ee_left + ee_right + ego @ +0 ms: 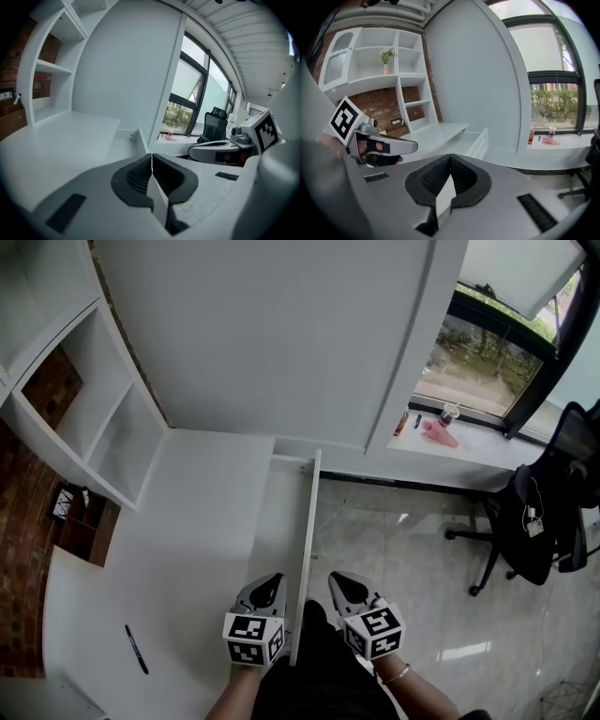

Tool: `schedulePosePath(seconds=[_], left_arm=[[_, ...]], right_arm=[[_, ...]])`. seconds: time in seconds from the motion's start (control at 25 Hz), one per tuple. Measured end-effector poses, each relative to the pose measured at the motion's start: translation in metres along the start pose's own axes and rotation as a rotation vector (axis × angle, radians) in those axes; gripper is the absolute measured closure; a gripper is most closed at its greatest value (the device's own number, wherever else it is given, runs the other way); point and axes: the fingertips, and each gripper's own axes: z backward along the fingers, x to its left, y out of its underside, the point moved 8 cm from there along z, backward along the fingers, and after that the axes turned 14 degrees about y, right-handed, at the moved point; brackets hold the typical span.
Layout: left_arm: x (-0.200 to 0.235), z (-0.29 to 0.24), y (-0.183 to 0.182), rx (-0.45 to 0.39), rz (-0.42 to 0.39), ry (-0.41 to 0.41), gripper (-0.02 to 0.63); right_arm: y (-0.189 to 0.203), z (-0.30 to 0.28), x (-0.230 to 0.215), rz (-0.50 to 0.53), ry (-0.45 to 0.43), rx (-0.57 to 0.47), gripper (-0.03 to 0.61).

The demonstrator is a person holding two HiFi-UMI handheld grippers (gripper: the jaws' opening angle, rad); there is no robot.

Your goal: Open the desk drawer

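A white shelving unit (103,427) is standing at the far left against a brick wall (28,549). In front of it a black pen (137,650) is lying on the white desk (187,540), near the desk's left edge and well apart from everything else.

In the head view, the left gripper (265,582) is hovering over the near end of the desk drawer (307,549), just left of its front panel. In the left gripper view (151,157) its dark ribbed pads are pressing flat against each other, with nothing between them.

The drawer is standing pulled out from the desk's right side. Its white inside is showing and its front panel is running toward the person as a thin upright edge. The right gripper view shows it (476,143) open as well.

The right gripper (343,581) is hanging just right of that panel, over the glossy tiled floor (403,559). Its own view (450,157) shows its jaws closed together and empty.

Farther right, a windowsill (487,448) is holding a pink item (439,432) and a cup (448,414). A black office chair (544,512) is standing at the far right.
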Motion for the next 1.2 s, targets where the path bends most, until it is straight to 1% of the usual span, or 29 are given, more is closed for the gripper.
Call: schedulePosePath(seconds=[0.2,0.36,0.68,0.96,1.2], left_arm=[[-0.003,0.012,-0.009,-0.043,-0.017,-0.012,0.603],[-0.004,0.022,-0.016,-0.080,-0.028,-0.023,0.603],[-0.002,0.045,-0.028,-0.140,-0.052,-0.054,0.603],[0.006,0.064,-0.037,-0.186,-0.059,-0.089,0.603],[0.008,0.066,-0.040,-0.196,-0.062,-0.089,0.603]], right_arm=[[-0.014,0.011,0.005,-0.028,-0.006,-0.057,0.574],[-0.024,0.021,0.006,-0.029,-0.011,-0.097,0.574],[-0.038,0.040,-0.003,-0.051,0.015,-0.177,0.574],[-0.045,0.048,-0.014,-0.049,0.047,-0.215,0.574],[-0.048,0.051,-0.017,-0.050,0.061,-0.229,0.574]])
